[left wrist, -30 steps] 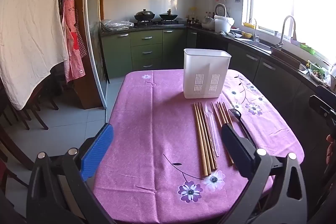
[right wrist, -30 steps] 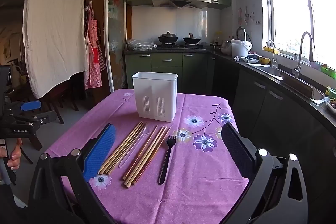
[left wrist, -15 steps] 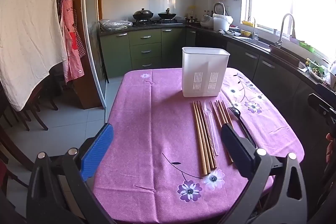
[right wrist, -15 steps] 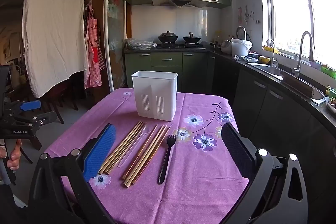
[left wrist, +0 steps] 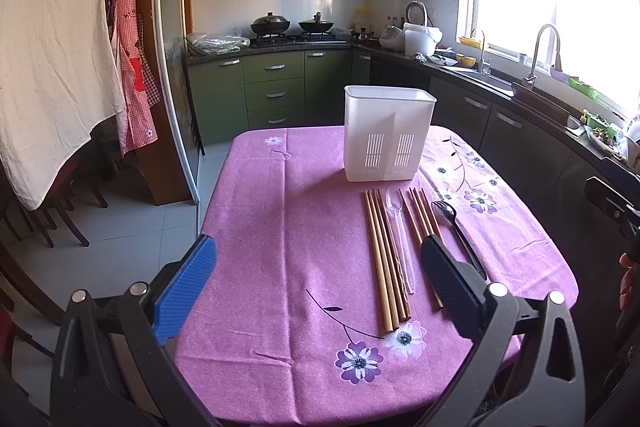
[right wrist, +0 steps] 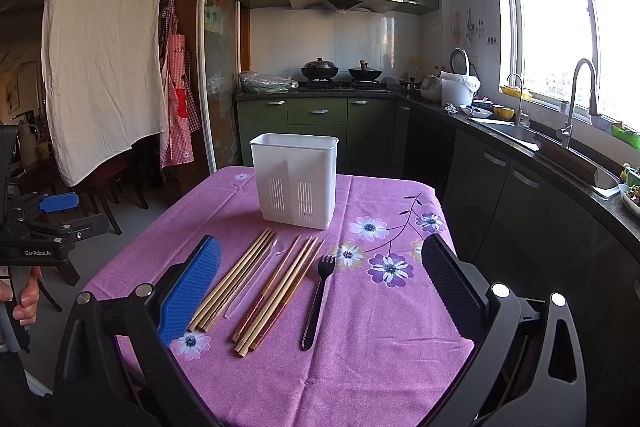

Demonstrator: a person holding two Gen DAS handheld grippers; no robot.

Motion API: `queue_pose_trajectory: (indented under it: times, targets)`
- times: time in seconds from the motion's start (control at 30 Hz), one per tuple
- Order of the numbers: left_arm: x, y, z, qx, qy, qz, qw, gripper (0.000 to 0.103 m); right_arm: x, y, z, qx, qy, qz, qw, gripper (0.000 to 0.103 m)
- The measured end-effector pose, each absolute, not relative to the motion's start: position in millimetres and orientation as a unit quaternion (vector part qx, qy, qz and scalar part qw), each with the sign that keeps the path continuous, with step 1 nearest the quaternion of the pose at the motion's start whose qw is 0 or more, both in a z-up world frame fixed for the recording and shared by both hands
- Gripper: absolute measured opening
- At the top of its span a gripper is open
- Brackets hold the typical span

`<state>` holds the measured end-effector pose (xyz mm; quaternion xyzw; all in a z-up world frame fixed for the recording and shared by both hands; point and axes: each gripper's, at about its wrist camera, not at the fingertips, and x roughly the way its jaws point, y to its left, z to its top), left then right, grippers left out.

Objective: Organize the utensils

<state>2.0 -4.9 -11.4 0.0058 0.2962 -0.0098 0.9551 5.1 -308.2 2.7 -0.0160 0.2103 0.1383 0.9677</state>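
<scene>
Table [right wrist: 360,379]: utensil holder [right wrist: 295,181] stands at 12 o'clock. Nearer, laid side by side from 9 toward 3 o'clock: chopstick bundle [right wrist: 234,277], spoon [right wrist: 260,273], second chopstick bundle [right wrist: 280,293], fork [right wrist: 316,301].

White slotted utensil holder [right wrist: 295,179] upright; before it, side by side: light chopsticks [right wrist: 234,281], clear spoon [right wrist: 260,273], brown chopsticks [right wrist: 280,289], black fork [right wrist: 317,301].

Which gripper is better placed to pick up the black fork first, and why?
The right gripper, probably. In its view the black fork lies between its open fingers. In the left wrist view the fork sits beyond the left gripper's right finger, outside its span.
</scene>
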Motion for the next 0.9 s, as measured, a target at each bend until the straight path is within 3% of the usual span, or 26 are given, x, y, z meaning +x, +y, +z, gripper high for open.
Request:
queue_pose_trajectory:
  times: [0.9]
  targets:
    - [2.1,-6.0,-14.5,0.005,0.301,-0.012,0.953,0.097,5.5,-308.2,2.0,-0.016,0.213,0.138,0.967,0.099]
